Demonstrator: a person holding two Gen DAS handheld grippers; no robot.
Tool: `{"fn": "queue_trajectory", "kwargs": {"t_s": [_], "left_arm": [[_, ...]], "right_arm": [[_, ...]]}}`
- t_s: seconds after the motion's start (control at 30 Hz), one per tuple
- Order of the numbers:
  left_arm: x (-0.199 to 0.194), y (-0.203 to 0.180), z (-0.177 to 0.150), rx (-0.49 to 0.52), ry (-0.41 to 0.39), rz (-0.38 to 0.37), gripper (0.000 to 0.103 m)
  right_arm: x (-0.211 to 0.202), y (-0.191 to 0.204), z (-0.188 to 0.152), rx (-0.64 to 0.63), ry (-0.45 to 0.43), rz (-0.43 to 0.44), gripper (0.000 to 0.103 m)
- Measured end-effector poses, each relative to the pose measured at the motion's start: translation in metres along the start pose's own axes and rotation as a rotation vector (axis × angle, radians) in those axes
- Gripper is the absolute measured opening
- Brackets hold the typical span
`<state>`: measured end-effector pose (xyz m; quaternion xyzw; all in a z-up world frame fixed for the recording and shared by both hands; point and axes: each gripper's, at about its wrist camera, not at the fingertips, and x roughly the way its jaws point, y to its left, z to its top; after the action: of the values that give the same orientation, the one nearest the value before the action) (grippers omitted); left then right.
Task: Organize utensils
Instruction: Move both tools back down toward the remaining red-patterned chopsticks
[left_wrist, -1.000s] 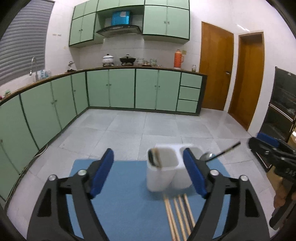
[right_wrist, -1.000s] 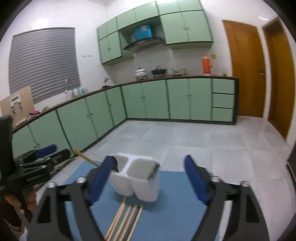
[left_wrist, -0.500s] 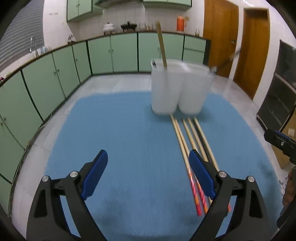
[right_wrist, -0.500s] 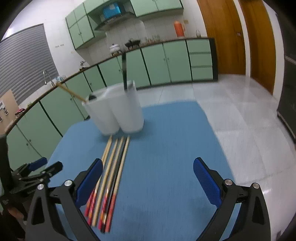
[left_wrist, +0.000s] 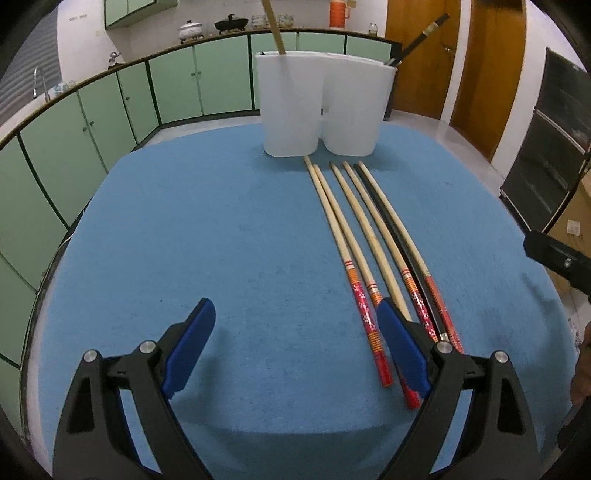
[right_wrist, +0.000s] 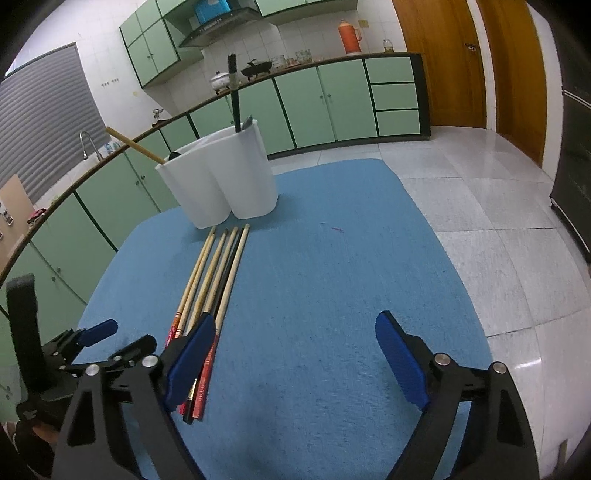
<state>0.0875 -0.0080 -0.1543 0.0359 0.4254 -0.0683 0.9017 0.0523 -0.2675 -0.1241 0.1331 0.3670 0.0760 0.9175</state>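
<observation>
Six chopsticks (left_wrist: 364, 236) lie side by side on the blue mat (left_wrist: 221, 240): five pale wooden ones with red ends, one black. One white holder (left_wrist: 321, 107), two compartments. Two handles stick up out of it, one wooden handle (left_wrist: 273, 26) and one black handle (left_wrist: 421, 37). Two grippers over the mat: the left gripper (left_wrist: 295, 349) and the right gripper (right_wrist: 295, 360).

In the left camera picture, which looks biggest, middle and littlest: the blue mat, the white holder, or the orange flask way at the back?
1. Blue mat, fills most of the picture.
2. White utensil holder.
3. Orange flask, tiny, though it stands far from the camera on the counter, so its true size is unsure.
</observation>
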Motion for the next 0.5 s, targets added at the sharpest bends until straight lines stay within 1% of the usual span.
{"fn": "queue_trajectory", "kwargs": {"t_s": [0.27,0.4,0.5], "left_arm": [[0.016,-0.006,0.000,0.001,0.046,-0.011,0.085],[0.019,-0.007,0.002,0.002,0.049,-0.007,0.083],[0.015,-0.004,0.002,-0.004,0.046,0.004,0.074]], "right_arm": [[0.003,-0.002,-0.001,0.005,0.006,-0.003,0.086],[0.006,-0.002,-0.002,0.004,0.009,-0.002,0.086],[0.007,-0.001,-0.003,0.002,0.015,0.001,0.086]]}}
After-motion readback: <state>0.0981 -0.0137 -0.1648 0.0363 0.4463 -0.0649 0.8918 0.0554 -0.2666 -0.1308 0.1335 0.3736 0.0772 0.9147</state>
